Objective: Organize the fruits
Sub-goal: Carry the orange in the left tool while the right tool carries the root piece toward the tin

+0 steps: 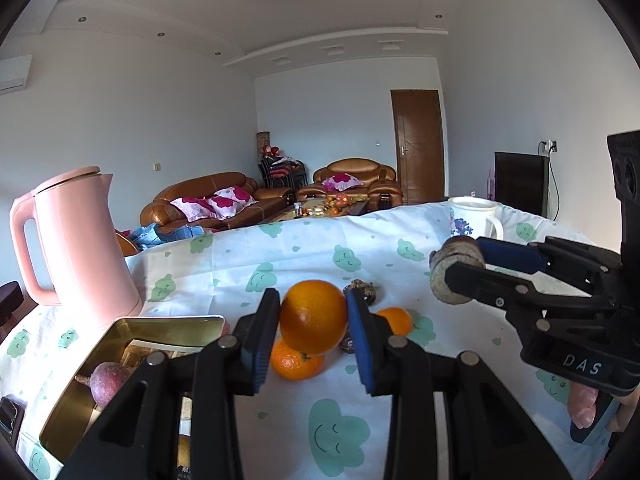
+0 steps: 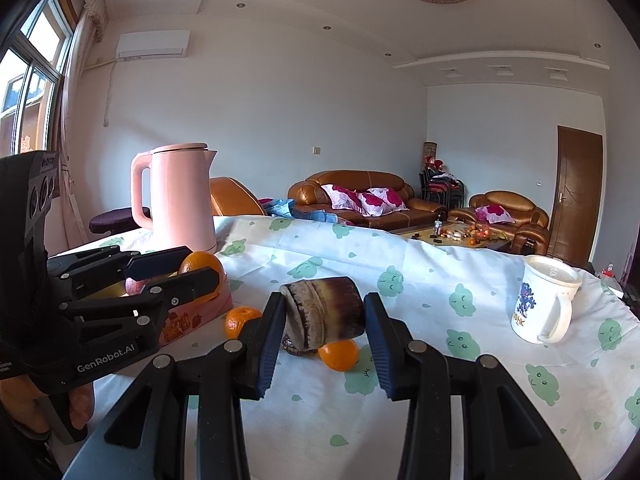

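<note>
My left gripper point(image 1: 314, 314) is shut on a large orange point(image 1: 308, 324), held above the tablecloth just right of an open gold tin point(image 1: 160, 326). A purple passion fruit point(image 1: 107, 380) lies in the tin. My right gripper point(image 2: 325, 312) is shut on a stubby brown cylinder point(image 2: 324, 314), like a cut piece of cane, also held off the table. In the left wrist view the right gripper point(image 1: 460, 264) hovers at the right with that piece point(image 1: 452, 270). Two mandarins point(image 2: 240, 320) point(image 2: 340, 354) and a dark wrinkled fruit point(image 2: 296, 347) lie on the cloth below.
A pink kettle point(image 1: 80, 248) stands at the table's left, behind the tin. A white mug point(image 2: 544, 300) with a blue print stands at the right. The tablecloth point(image 2: 440, 400) is white with green clouds. A hand point(image 1: 584, 406) grips the right gripper's handle. Sofas stand beyond the table.
</note>
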### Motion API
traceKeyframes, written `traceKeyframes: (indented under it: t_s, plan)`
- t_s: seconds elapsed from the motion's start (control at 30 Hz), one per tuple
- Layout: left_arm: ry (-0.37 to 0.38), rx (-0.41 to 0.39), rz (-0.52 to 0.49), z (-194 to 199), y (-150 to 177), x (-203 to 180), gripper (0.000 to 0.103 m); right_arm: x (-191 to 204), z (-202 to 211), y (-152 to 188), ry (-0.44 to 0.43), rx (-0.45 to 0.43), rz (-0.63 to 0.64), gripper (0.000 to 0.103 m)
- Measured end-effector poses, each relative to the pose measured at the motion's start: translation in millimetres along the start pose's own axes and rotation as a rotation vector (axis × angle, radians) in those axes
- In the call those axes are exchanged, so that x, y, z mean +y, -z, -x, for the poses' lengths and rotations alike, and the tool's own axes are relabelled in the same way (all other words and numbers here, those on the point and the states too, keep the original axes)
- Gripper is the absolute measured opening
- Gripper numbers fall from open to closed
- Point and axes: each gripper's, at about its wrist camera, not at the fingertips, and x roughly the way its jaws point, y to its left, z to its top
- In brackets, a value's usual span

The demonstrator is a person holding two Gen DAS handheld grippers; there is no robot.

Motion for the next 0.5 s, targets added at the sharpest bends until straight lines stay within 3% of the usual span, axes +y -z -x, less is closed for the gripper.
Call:
traceKeyframes:
  t_s: [0.5]
  plan:
    - [-0.039, 0.017, 0.044, 14, 4, 31, 0.036, 42, -9, -23, -0.078, 0.006, 0.069, 0.042]
